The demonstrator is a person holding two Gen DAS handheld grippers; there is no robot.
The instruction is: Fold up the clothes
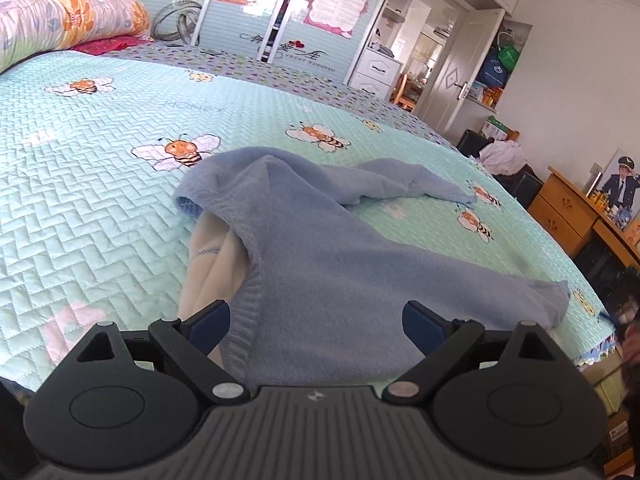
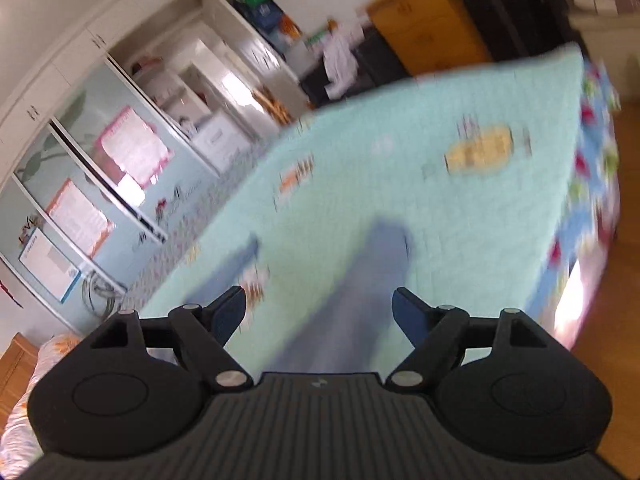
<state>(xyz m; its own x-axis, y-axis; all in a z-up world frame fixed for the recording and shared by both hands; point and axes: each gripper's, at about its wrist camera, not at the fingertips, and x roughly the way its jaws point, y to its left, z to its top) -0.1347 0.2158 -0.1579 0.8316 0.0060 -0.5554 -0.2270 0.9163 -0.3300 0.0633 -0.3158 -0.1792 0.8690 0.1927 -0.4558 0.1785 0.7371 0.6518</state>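
A light blue knitted sweater [image 1: 320, 256] lies rumpled on the mint bee-print bedspread [image 1: 100, 168], one sleeve [image 1: 416, 188] stretched to the right. A cream garment [image 1: 212, 268] shows under its left side. My left gripper [image 1: 316, 322] stands open just above the sweater's near ribbed hem, nothing between its fingers. The right wrist view is blurred by motion. There my right gripper [image 2: 318, 314] is open above a blue part of the sweater [image 2: 360, 300] on the bedspread [image 2: 460, 208].
A rolled floral quilt [image 1: 68, 20] lies at the far left of the bed. Wardrobe doors with posters [image 1: 280, 8] stand behind it. A wooden dresser [image 1: 576, 212] and dark boxes sit right of the bed. The bed's frilled edge [image 2: 592, 184] drops to a wooden floor.
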